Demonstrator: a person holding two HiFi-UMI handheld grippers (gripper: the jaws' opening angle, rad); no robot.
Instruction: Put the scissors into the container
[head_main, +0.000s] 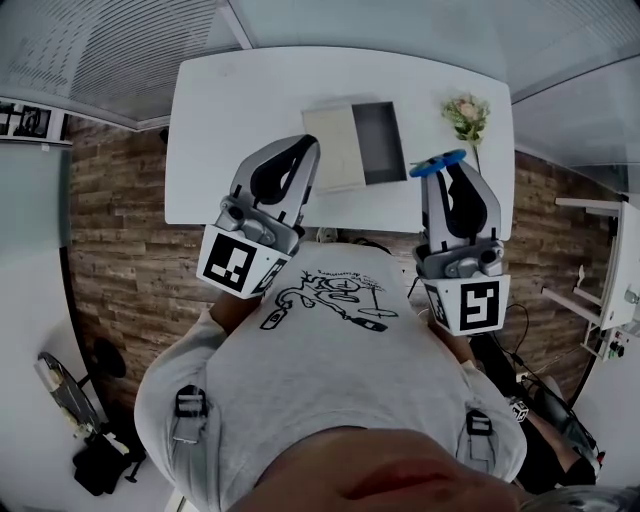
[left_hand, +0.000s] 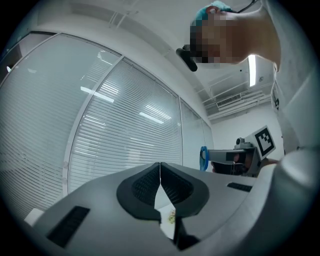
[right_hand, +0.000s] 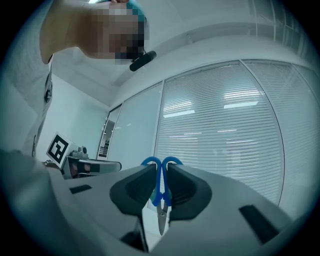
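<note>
Head view shows a white surface (head_main: 230, 110) ahead of the person, with the container (head_main: 380, 145) lying about midway along it. The container has a dark open compartment, and a pale flat panel (head_main: 330, 148) sits against its left side. A small flower (head_main: 465, 115) stands near the far right corner of the surface.

The right tongs (head_main: 446, 172) are held up in front of the near right part of the surface, to the right of the container and apart from it. They are closed on the scissors (head_main: 437, 163), whose blue handles stick out past the tips. In the right gripper view the right tongs (right_hand: 162, 165) pinch the scissors (right_hand: 161, 199) by the handles. The two blue loops rise above the pads and the closed metal blades hang down between them. Window blinds (right_hand: 225, 135) fill the background of that view.

The left tongs (head_main: 300, 148) are raised over the near edge, left of the container and clear of it. In the left gripper view the left tongs (left_hand: 160, 172) are pressed together with nothing between them. The right tongs (left_hand: 235, 157) and a sliver of the blue handle show off to the side.

The person's white printed shirt (head_main: 330, 340) fills the lower part of the head view, above a wood-patterned floor (head_main: 120, 250).
</note>
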